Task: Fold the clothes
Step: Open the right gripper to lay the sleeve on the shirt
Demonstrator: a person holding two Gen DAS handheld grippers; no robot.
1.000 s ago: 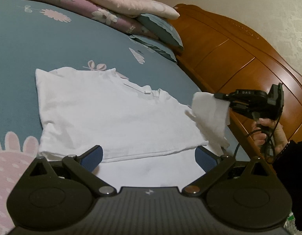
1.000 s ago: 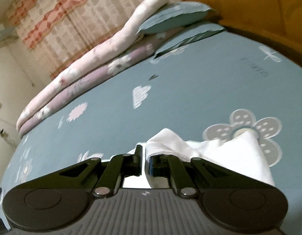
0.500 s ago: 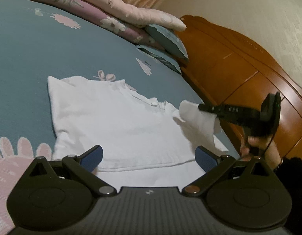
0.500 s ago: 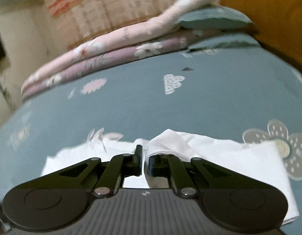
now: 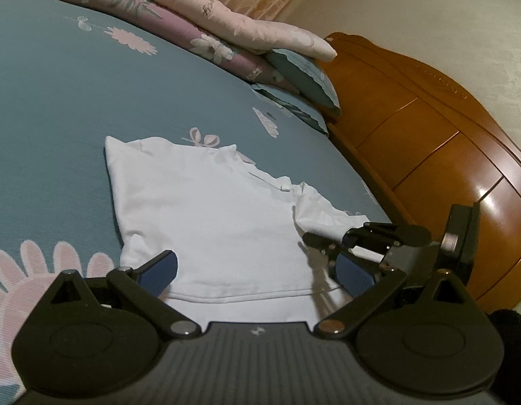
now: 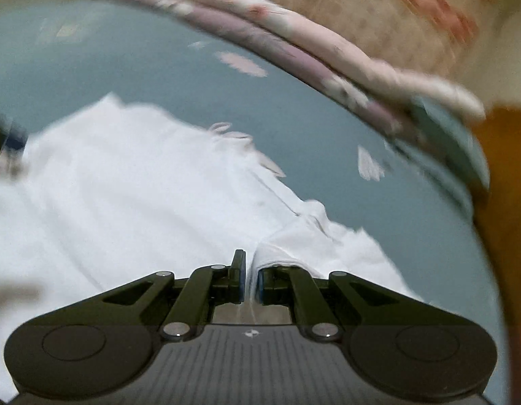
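A bed (image 5: 57, 77) with a blue flowered sheet fills the view, folded quilts (image 5: 206, 10) stacked at its far edge against a wooden headboard (image 5: 429, 128). The white shirt (image 5: 206, 216) lies flat on the sheet. Its right sleeve (image 6: 294, 246) is pinched in the narrow jaws of the right hand-held gripper (image 6: 250, 283), low over the shirt's body. The left hand-held gripper (image 5: 257, 270) hangs wide and empty over the near hem. The risk, as I judge it: the thin sleeve could slip from the pinch or land bunched, and with nothing pinning the hem, any drag could pull the shirt askew.
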